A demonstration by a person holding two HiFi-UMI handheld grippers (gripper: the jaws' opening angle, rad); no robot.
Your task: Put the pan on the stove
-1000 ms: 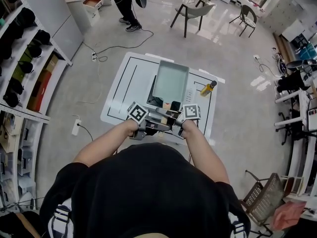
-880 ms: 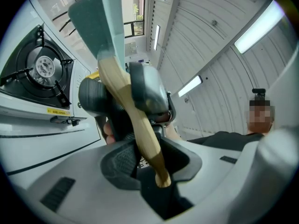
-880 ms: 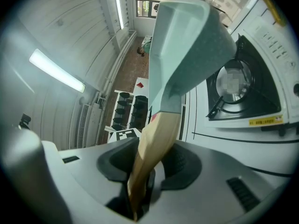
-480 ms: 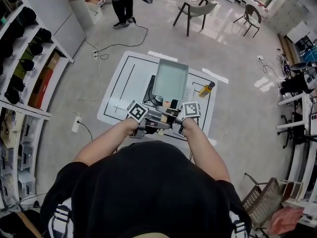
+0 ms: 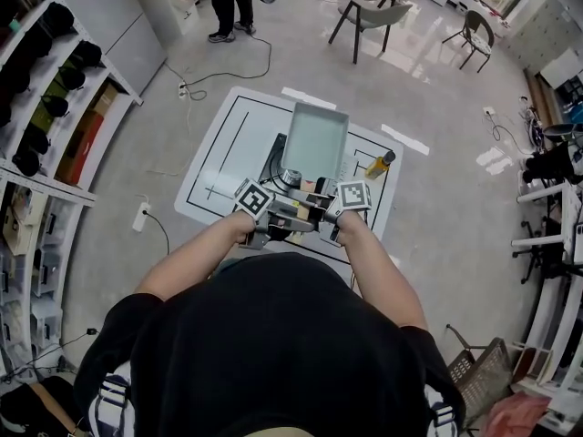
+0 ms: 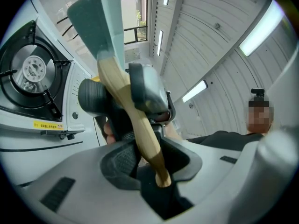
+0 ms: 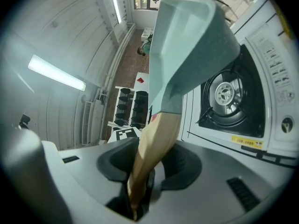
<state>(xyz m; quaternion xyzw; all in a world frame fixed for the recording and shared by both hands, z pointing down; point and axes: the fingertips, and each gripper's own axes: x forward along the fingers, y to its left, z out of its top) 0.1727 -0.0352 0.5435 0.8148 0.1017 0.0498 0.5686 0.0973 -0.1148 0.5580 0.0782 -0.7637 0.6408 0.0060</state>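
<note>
Currently I'm holding the pan (image 5: pixel 314 139) up over the stove (image 7: pixel 229 97), which is sitting on the desk (image 5: pixel 219 167); the burner is showing bare beside it, so the pan isn't down yet. Both tools are pinching its wooden handle (image 7: pixel 154 148), the left tool (image 6: pixel 156 171) just beside the right tool (image 7: pixel 138 190), sharing the weight and steadying it, I'd judge. A yellow sticker (image 7: pixel 246 143) on the stove's front is carrying print too small to read.

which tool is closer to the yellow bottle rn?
Right. The right tool, shut on the pan handle, sits just below-left of the yellow bottle in the head view. The left tool, shut on the same handle, is further left, beyond the right one.
</note>
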